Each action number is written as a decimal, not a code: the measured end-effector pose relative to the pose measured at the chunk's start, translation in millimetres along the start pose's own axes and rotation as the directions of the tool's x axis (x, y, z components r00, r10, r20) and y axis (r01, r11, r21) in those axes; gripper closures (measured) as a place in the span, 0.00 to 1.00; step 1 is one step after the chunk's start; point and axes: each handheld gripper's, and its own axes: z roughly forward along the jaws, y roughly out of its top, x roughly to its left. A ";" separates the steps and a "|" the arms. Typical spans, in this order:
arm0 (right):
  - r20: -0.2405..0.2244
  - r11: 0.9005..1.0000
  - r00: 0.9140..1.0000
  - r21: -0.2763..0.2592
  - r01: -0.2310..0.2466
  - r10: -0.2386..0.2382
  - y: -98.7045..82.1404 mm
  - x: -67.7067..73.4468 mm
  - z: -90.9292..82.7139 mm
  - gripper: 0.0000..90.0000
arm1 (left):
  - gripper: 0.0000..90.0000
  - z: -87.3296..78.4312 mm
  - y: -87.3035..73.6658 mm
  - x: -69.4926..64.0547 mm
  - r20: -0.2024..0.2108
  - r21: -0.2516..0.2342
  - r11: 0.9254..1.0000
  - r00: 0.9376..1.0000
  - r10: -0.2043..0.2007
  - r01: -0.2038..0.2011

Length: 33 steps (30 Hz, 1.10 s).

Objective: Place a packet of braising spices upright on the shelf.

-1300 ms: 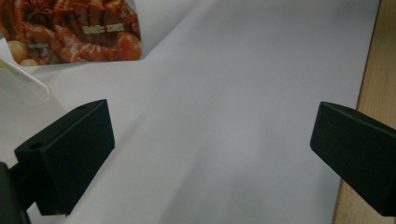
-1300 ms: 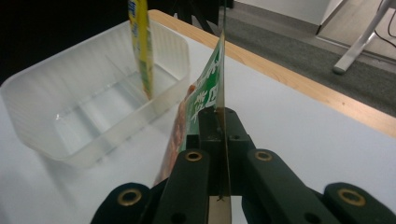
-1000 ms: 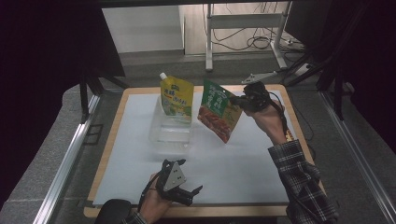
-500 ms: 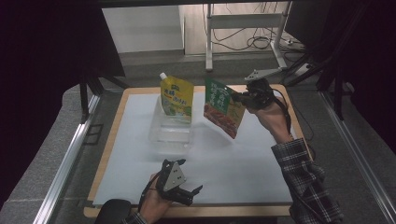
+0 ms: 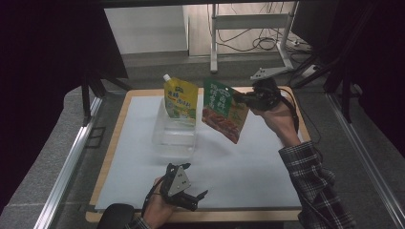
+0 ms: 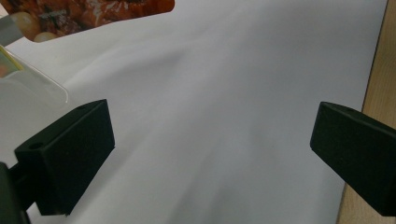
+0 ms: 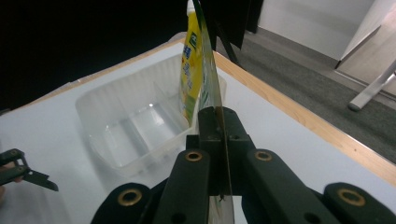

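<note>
Your right gripper [image 5: 246,99] clenched on green pouch [image 5: 223,110], held up in air near table's [image 5: 114,143] far edge, just beside yellow pouch [image 5: 180,98] standing in clear tray [image 5: 174,138]. Your left gripper [image 5: 184,188] wide open, nothing inside, at near edge.
</note>
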 end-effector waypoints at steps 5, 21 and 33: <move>-0.020 1.000 1.000 -0.012 0.005 -0.005 6.9 3.7 -1.8 0.99 | 0.00 0.2 0.1 -0.6 0.002 0.002 1.000 1.000 0.002 -0.002; -0.086 0.999 0.996 -0.029 0.033 -0.035 28.4 17.5 10.5 0.99 | 0.00 0.2 0.4 -1.3 0.005 0.006 1.000 1.000 0.012 -0.012; -0.116 0.998 0.992 -0.035 0.046 -0.049 44.2 28.4 37.2 0.99 | 0.00 0.5 0.4 -1.6 0.008 0.010 1.000 1.000 0.017 -0.017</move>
